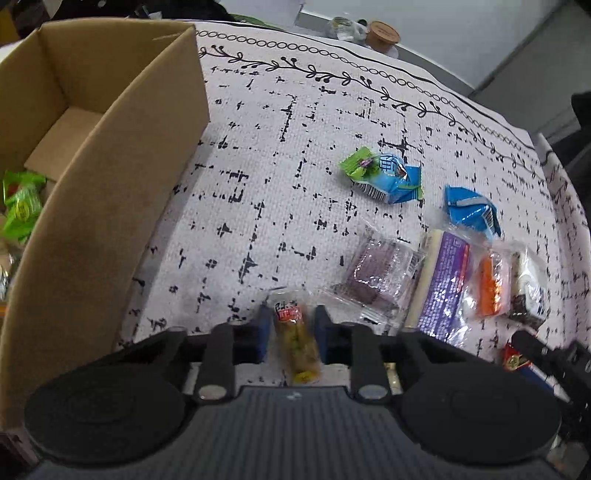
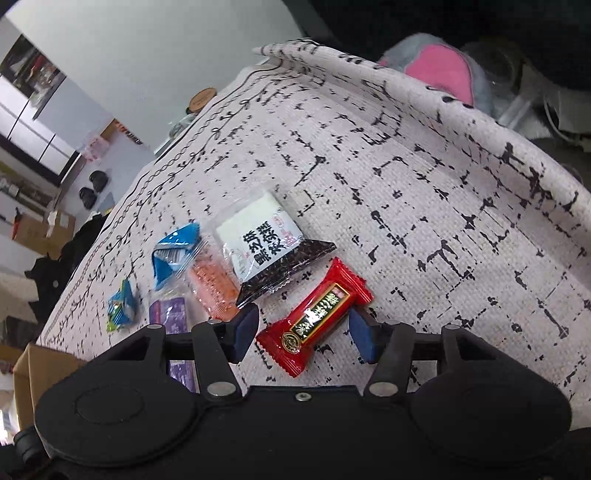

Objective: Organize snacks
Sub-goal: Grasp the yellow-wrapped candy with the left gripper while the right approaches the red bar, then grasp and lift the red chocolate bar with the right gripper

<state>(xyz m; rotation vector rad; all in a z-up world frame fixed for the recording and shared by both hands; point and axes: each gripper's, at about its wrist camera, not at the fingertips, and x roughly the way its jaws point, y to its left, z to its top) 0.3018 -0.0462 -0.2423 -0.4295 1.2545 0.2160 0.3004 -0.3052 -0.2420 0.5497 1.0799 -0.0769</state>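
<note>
My left gripper (image 1: 291,328) has its blue pads on both sides of a clear packet of green snacks with a red label (image 1: 295,339); the pads look closed against it. My right gripper (image 2: 303,328) is open around a red candy wrapper (image 2: 316,318) that lies on the cloth, with gaps at both pads. A cardboard box (image 1: 110,155) stands at the left with green packets (image 1: 20,206) inside. Loose snacks lie on the patterned tablecloth (image 1: 258,166): a green and blue packet (image 1: 384,175), a blue packet (image 1: 471,210), a purple cake (image 1: 380,273), a purple bar (image 1: 443,284).
A white and black packet (image 2: 269,247) and an orange snack (image 2: 214,288) lie just ahead of my right gripper. A wooden-lidded jar (image 1: 382,35) stands at the table's far edge. A grey and pink plush (image 2: 439,70) lies beyond the cloth's right edge.
</note>
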